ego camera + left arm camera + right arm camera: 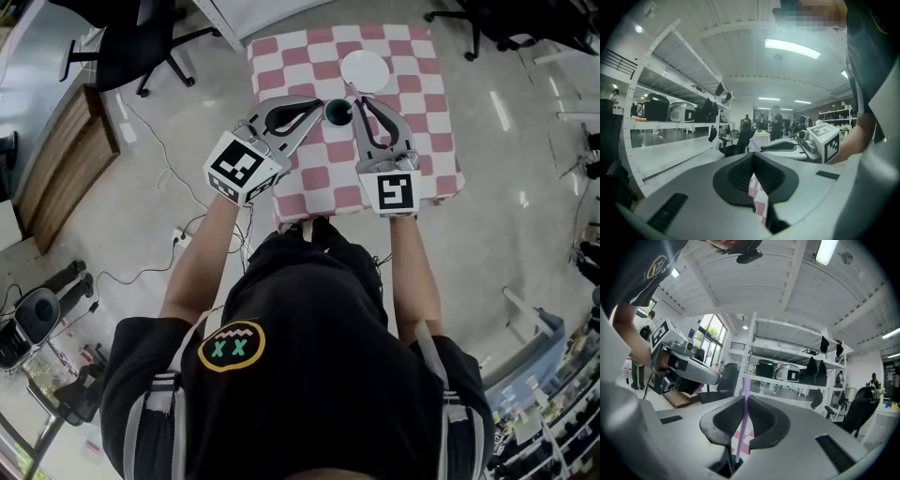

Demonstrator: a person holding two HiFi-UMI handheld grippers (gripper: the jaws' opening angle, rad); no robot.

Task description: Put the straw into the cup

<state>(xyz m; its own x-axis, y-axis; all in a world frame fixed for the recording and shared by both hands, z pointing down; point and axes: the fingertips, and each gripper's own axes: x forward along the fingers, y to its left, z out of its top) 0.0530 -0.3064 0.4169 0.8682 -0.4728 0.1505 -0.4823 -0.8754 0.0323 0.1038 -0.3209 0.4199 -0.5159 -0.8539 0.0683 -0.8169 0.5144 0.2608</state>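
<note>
A small dark green cup stands on the pink-and-white checked table. My right gripper hangs just right of the cup and is shut on a thin pink straw. In the right gripper view the straw runs upright between the pads, and its lower end points into the cup. My left gripper is at the cup's left rim with its jaws together and nothing showing between them. Whether its tips touch the cup I cannot tell. The straw does not show in the head view.
A white round plate lies behind the cup on the table. A black office chair and a wooden cabinet stand on the floor to the left, with cables trailing near the table's left side.
</note>
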